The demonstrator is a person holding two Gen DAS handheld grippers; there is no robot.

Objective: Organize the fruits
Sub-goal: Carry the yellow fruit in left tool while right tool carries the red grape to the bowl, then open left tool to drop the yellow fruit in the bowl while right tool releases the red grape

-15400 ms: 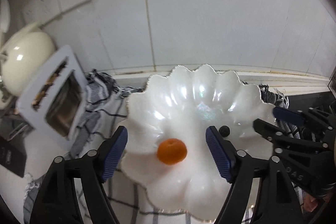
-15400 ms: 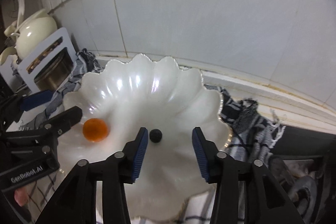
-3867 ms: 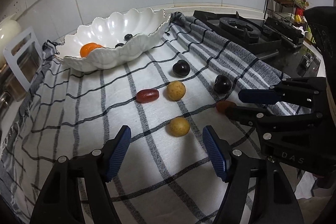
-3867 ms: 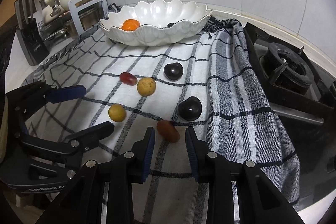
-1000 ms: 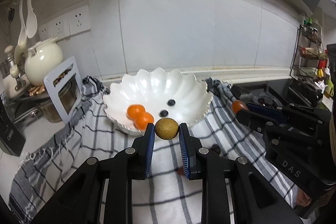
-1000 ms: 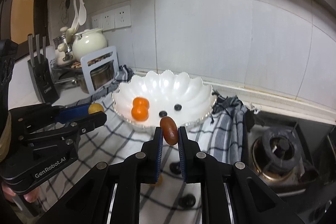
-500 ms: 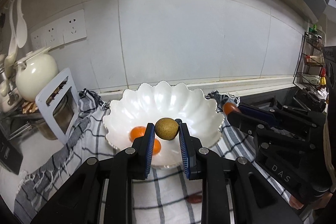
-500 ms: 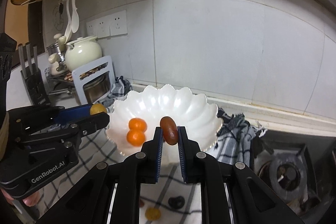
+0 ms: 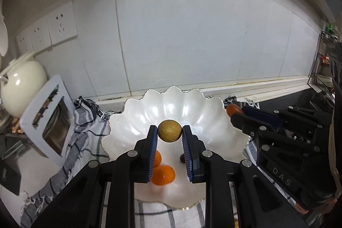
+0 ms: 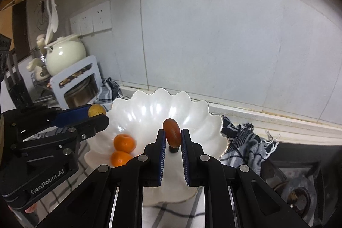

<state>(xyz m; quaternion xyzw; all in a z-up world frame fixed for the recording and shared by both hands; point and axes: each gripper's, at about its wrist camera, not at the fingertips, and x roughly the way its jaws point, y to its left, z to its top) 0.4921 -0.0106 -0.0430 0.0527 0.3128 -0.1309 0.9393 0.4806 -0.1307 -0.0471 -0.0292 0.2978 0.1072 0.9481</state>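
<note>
My left gripper (image 9: 170, 131) is shut on a round yellow-brown fruit (image 9: 170, 130) and holds it above the white scalloped bowl (image 9: 205, 112). My right gripper (image 10: 172, 134) is shut on an oval red-brown fruit (image 10: 171, 134) above the same bowl (image 10: 147, 114). Two oranges (image 10: 124, 143) and a small dark fruit (image 10: 173, 150) lie in the bowl. The right gripper shows at the right of the left wrist view (image 9: 232, 111), the left gripper at the left of the right wrist view (image 10: 96, 111).
The bowl stands on a checked cloth (image 9: 83, 134) by the tiled wall. A white rack with a metal pot (image 10: 79, 87) and a cream teapot (image 10: 64, 55) stand to the left. A gas stove (image 10: 299, 187) is at the right.
Both grippers have moved closer over the bowl, each still holding its fruit. The bowl looks larger and lower in both views.
</note>
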